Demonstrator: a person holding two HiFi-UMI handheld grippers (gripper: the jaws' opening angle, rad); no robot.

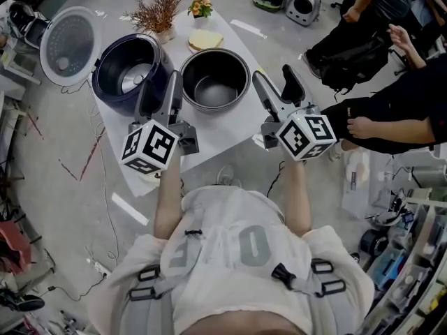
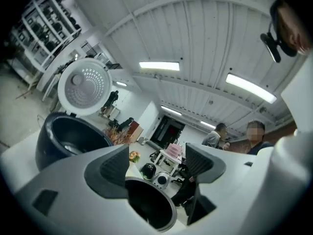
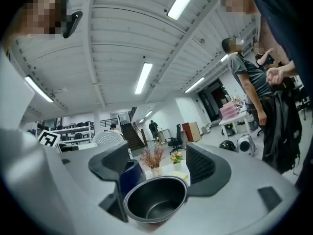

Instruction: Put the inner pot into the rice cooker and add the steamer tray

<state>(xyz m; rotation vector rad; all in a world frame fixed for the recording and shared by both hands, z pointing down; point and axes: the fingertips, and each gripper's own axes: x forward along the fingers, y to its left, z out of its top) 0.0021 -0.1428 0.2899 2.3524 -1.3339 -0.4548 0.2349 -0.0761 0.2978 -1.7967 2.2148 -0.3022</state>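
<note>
Black inner pot (image 1: 215, 79) sits upright on the white table (image 1: 230, 135), just right of the open rice cooker (image 1: 129, 75), not yet inside it. My left gripper (image 1: 162, 82) and right gripper (image 1: 276, 79) flank it, both with jaws wide, gripping nothing. Step in hand: reaching for the pot. Next, I judge, each must close on the rim, opposite sides, for a level lift.

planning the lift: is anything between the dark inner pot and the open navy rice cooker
Nothing visible does. The round dark metal inner pot sits directly beside the navy rice cooker, whose lid stands open.
</note>
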